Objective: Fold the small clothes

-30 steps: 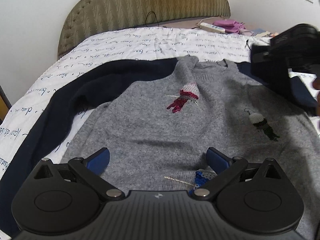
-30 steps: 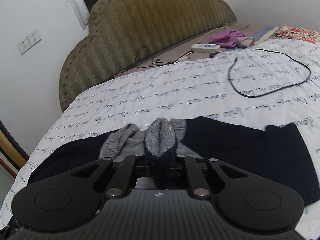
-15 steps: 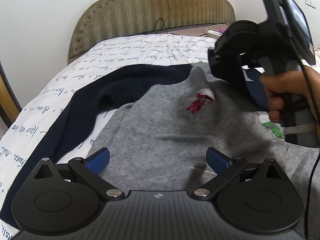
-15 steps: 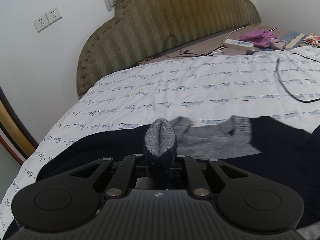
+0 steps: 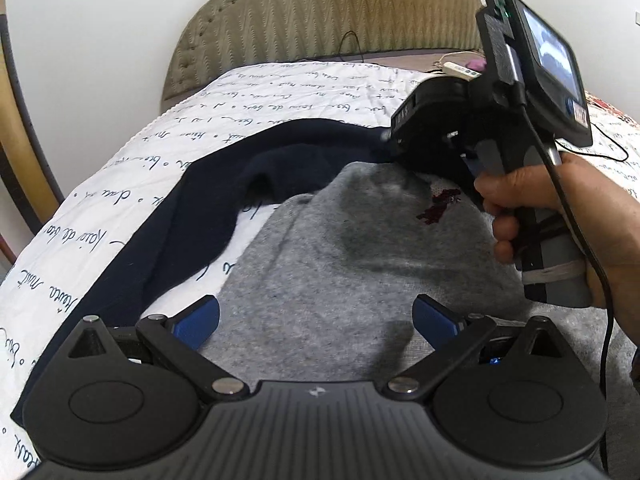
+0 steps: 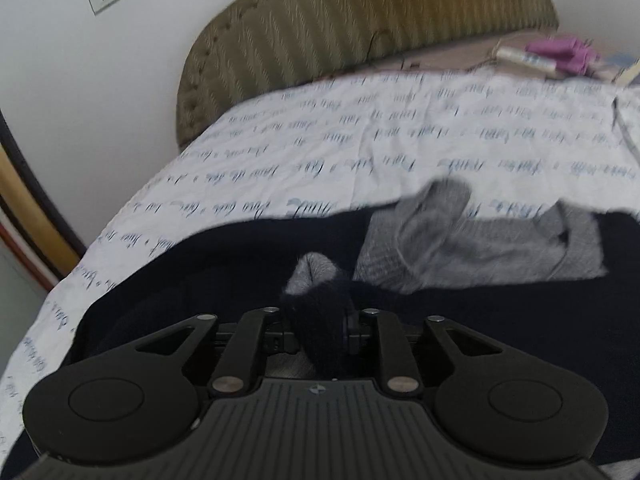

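Knitwear covers the near part of the bed (image 5: 304, 92): a grey sweater (image 5: 340, 272) with navy sleeves lies spread flat on the white coverlet printed with handwriting. One navy sleeve (image 5: 192, 216) runs from the shoulder down the sweater's left side, in the left wrist view. In that view the left claw (image 5: 316, 316) hangs just above the grey body, its blue pads (image 5: 198, 320) spread wide with nothing between them. The right claw (image 6: 318, 322) holds a bunched cuff (image 6: 316, 292), navy outside and grey inside, between its fingers; its jaws are opening, yet the cloth still fills the gap and stands up between the pads. From the left wrist camera, the right claw's body and its small screen appear over the sweater's upper part, gripped by a hand (image 5: 560, 216), with a black cable trailing down. A red motif (image 5: 438, 210) shows on the grey chest just below it. Behind stands an olive padded headboard (image 5: 328, 12), and the right wrist picture is blurred.
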Motion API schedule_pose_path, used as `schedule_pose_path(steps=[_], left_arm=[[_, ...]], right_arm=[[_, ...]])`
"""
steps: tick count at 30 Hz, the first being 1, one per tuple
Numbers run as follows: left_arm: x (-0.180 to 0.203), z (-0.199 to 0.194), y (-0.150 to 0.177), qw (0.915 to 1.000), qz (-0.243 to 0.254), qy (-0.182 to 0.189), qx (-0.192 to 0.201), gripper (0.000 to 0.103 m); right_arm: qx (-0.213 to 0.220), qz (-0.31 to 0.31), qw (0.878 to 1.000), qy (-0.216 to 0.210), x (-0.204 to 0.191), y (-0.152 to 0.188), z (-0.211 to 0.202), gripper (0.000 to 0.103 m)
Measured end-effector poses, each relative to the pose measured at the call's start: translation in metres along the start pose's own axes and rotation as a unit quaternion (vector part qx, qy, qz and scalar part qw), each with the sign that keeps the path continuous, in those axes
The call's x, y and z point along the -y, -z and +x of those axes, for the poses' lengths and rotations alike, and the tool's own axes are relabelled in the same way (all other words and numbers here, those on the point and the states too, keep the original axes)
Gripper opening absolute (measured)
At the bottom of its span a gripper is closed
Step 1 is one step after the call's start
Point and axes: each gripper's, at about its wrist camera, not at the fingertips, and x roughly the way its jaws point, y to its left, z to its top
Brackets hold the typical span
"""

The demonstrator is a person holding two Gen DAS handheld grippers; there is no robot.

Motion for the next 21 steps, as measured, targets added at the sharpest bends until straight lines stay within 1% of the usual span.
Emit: schedule_pose_path(steps=[1, 2, 3, 5, 7, 9, 11, 12, 14, 15, 17, 19, 21], left_arm=[[-0.001, -0.002, 0.0, 1.0, -0.002, -0.001, 0.001, 0.103], [-0.003, -0.004, -0.001, 1.0, -0.003, -0.001, 0.003, 0.103], [-0.004, -0.006, -0.001, 1.0, -0.005, -0.002, 0.005, 0.103], [-0.007, -0.007, -0.001, 0.9999, -0.014, -0.002, 0.005, 0.103], [-0.01, -0.007, -0.001, 0.9995, -0.03, 0.006, -0.003, 0.103], [-0.015, -0.006, 0.0, 0.9984, -0.049, 0.019, -0.019, 0.103], [-0.02, -0.007, 0.002, 0.9964, -0.073, 0.033, -0.028, 0.103], [-0.022, -0.009, 0.004, 0.995, -0.088, 0.038, -0.03, 0.103], [-0.026, -0.014, 0.01, 0.9926, -0.109, 0.046, -0.028, 0.103], [-0.028, -0.018, 0.013, 0.9916, -0.117, 0.047, -0.026, 0.103], [-0.032, -0.022, 0.017, 0.9903, -0.129, 0.045, -0.027, 0.103], [-0.037, -0.027, 0.02, 0.9892, -0.137, 0.045, -0.03, 0.103], [-0.046, -0.034, 0.026, 0.988, -0.147, 0.035, -0.031, 0.103]], right_arm=[[-0.004, 0.008, 1.0, -0.014, 0.003, 0.0, -0.001, 0.038], [-0.001, 0.02, 0.999, -0.034, 0.006, 0.0, -0.005, 0.049], [0.002, 0.032, 0.998, -0.057, 0.009, 0.0, -0.01, 0.051], [0.003, 0.051, 0.994, -0.099, 0.014, 0.0, -0.019, 0.051], [0.001, 0.07, 0.99, -0.125, 0.017, 0.002, -0.024, 0.051], [-0.014, 0.09, 0.987, -0.131, 0.021, 0.004, -0.021, 0.051], [-0.044, 0.092, 0.989, -0.112, 0.022, 0.007, -0.012, 0.051], [-0.052, 0.089, 0.989, -0.104, 0.022, 0.01, -0.009, 0.051], [-0.035, 0.094, 0.988, -0.115, 0.022, 0.013, -0.017, 0.051], [-0.024, 0.09, 0.988, -0.125, 0.019, 0.013, -0.024, 0.05], [0.001, 0.043, 0.99, -0.138, 0.006, 0.016, -0.039, 0.05], [0.016, -0.033, 0.991, -0.128, -0.015, 0.021, -0.053, 0.052], [0.023, -0.106, 0.987, -0.117, -0.035, 0.03, -0.064, 0.057]])
